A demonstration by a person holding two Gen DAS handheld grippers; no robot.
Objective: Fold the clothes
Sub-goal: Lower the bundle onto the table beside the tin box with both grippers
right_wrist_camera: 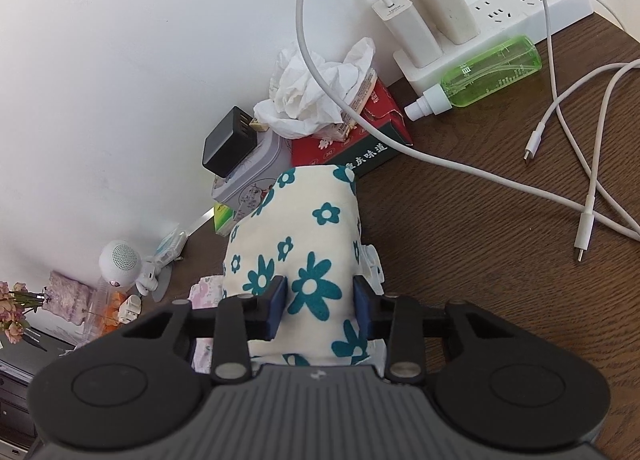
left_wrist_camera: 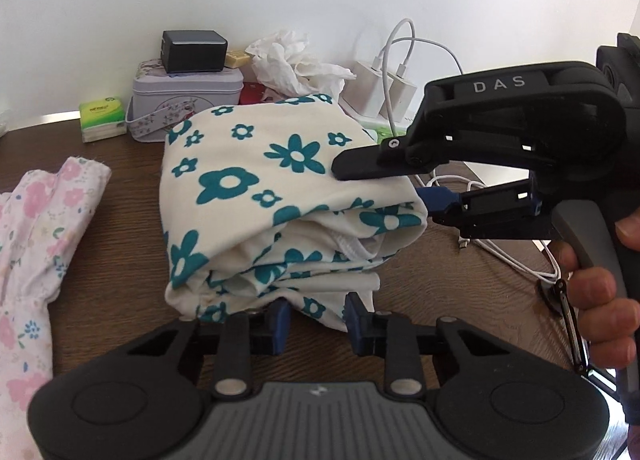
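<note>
A cream garment with teal flowers (left_wrist_camera: pixel 248 179) (right_wrist_camera: pixel 304 219) lies folded in a thick bundle on the brown table (left_wrist_camera: pixel 120 280). My right gripper (left_wrist_camera: pixel 378 183) (right_wrist_camera: pixel 320 300) comes in from the right, held by a hand (left_wrist_camera: pixel 600 300). One finger lies on top of the bundle and the blue-padded one sits under its top fold, so it is shut on that fold. My left gripper (left_wrist_camera: pixel 318 324) is at the bundle's near hem. The hem lies between its blue pads, which stand apart without pinching the cloth.
A pink floral garment (left_wrist_camera: pixel 36 227) lies at the left. Along the wall stand a tin box (left_wrist_camera: pixel 188 99) with a black charger (left_wrist_camera: pixel 194 51), crumpled tissue (left_wrist_camera: pixel 296 63), a red box (right_wrist_camera: pixel 360 139), a power strip (right_wrist_camera: pixel 500 19) and a green spray bottle (right_wrist_camera: pixel 480 75). White cables (right_wrist_camera: pixel 588 199) trail at the right.
</note>
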